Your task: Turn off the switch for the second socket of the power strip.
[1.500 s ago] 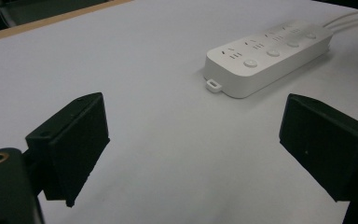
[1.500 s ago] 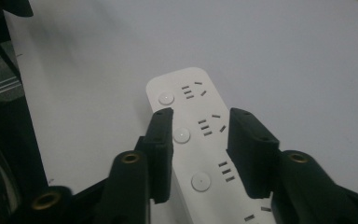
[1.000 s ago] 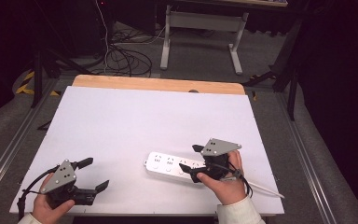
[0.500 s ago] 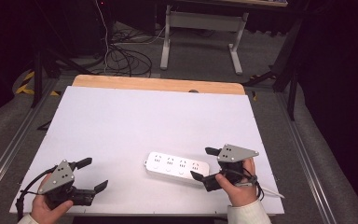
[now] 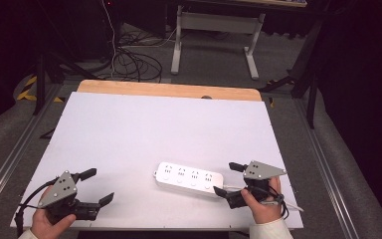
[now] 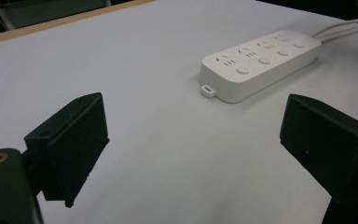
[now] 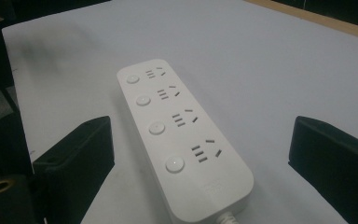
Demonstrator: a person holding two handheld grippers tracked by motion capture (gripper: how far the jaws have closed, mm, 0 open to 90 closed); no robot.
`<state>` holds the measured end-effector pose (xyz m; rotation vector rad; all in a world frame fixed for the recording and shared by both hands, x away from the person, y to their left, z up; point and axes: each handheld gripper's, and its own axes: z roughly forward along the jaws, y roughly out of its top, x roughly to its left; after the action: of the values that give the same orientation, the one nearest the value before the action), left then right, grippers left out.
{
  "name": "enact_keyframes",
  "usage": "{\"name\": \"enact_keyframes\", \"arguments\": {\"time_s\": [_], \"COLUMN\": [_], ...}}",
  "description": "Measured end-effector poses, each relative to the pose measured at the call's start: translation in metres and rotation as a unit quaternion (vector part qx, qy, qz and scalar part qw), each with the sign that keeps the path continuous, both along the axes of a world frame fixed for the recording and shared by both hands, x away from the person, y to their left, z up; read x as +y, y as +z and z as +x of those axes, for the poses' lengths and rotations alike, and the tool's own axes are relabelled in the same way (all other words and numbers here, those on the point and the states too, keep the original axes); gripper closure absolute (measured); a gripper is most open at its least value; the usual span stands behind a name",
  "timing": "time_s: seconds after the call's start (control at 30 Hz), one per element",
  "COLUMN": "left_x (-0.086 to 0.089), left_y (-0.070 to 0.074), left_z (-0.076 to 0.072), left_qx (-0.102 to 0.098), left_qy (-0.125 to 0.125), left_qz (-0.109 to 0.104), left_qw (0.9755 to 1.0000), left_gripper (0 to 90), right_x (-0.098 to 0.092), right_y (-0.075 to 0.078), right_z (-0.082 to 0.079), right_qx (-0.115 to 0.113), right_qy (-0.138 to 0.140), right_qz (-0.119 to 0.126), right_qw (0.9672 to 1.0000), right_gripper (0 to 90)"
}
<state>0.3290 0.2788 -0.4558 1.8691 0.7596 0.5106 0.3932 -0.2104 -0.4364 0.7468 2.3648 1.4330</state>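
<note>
A white power strip (image 5: 189, 179) with several sockets and round buttons lies flat on the white table, near the front edge and right of centre. Its white cable (image 5: 283, 203) runs off to the right past the right hand. My right gripper (image 5: 227, 179) is open at the strip's cable end, its jaws standing wide on either side of that end without touching it. In the right gripper view the strip (image 7: 182, 135) runs away between the open jaws (image 7: 205, 158). My left gripper (image 5: 97, 186) is open at the front left, well apart from the strip (image 6: 261, 60).
The white table top (image 5: 144, 129) has a wooden strip (image 5: 169, 90) along its far edge. Metal rails (image 5: 10, 159) flank both sides. Beyond the table, cables (image 5: 129, 62) lie on the floor beside a desk frame (image 5: 214, 30).
My right gripper has drawn back to the right, from over the strip's cable end to just off it. The strip and the left gripper have barely moved.
</note>
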Motion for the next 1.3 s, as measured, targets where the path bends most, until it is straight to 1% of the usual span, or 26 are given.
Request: {"name": "enact_keyframes", "arguments": {"time_s": [0.1, 0.27, 0.37, 0.47, 0.57, 0.6, 0.73, 0.77, 0.83, 0.9, 0.97, 1.13, 1.23, 1.3], "left_x": [0.000, 0.001, 0.001, 0.002, 0.002, 0.003, 0.004, 0.004, 0.004, 0.003, 0.003, 0.004, 0.004, 0.004], "left_y": [0.000, 0.000, -0.001, -0.001, -0.002, -0.003, -0.006, -0.006, -0.006, -0.006, -0.007, -0.007, -0.007, -0.008], "left_z": [-0.001, -0.001, -0.002, -0.003, -0.003, -0.004, -0.006, -0.006, -0.006, -0.005, -0.004, -0.003, -0.003, -0.003], "left_qx": [0.004, 0.000, 0.002, 0.002, 0.002, 0.008, 0.007, 0.007, 0.005, 0.001, 0.006, 0.005, 0.005, 0.006], "left_qy": [-0.002, -0.004, -0.006, -0.006, -0.002, 0.000, 0.001, 0.001, 0.001, 0.002, 0.001, 0.005, 0.005, 0.006], "left_qz": [-0.002, -0.001, -0.003, -0.003, -0.002, -0.005, -0.002, -0.001, 0.001, 0.005, 0.004, 0.003, 0.001, 0.000], "left_qw": [1.0000, 1.0000, 1.0000, 1.0000, 1.0000, 1.0000, 1.0000, 1.0000, 1.0000, 1.0000, 1.0000, 1.0000, 1.0000, 1.0000], "left_gripper": [7.8, 6.7, 5.9, 5.9, 5.9, 5.9, 5.9, 5.9, 5.9, 5.8, 5.9, 6.0, 6.0, 6.0], "right_x": [-0.005, -0.014, -0.019, -0.023, -0.025, -0.026, -0.028, -0.028, -0.027, -0.025, -0.024, -0.025, -0.025, -0.024], "right_y": [-0.007, -0.017, -0.023, -0.030, -0.036, -0.037, -0.042, -0.044, -0.046, -0.046, -0.045, -0.045, -0.043, -0.041], "right_z": [-0.002, -0.004, -0.005, -0.006, -0.007, -0.007, -0.008, -0.008, -0.009, -0.009, -0.009, -0.010, -0.011, -0.013], "right_qx": [-0.001, 0.003, 0.002, 0.004, 0.005, 0.004, 0.008, 0.013, 0.020, 0.021, 0.017, 0.011, 0.010, 0.006], "right_qy": [-0.004, -0.016, -0.021, -0.024, -0.024, -0.024, -0.025, -0.025, -0.024, -0.020, -0.018, -0.021, -0.032, -0.030], "right_qz": [0.001, 0.004, 0.008, 0.006, 0.003, 0.002, -0.002, -0.005, -0.009, -0.012, -0.011, -0.015, -0.017, -0.018], "right_qw": [1.0000, 0.9999, 0.9998, 0.9997, 0.9997, 0.9997, 0.9996, 0.9996, 0.9995, 0.9995, 0.9996, 0.9996, 0.9993, 0.9994], "right_gripper": [7.4, 7.2, 7.0, 6.7, 6.6, 6.6, 6.6, 6.6, 6.5, 6.5, 6.5, 6.5, 6.6, 6.5]}}
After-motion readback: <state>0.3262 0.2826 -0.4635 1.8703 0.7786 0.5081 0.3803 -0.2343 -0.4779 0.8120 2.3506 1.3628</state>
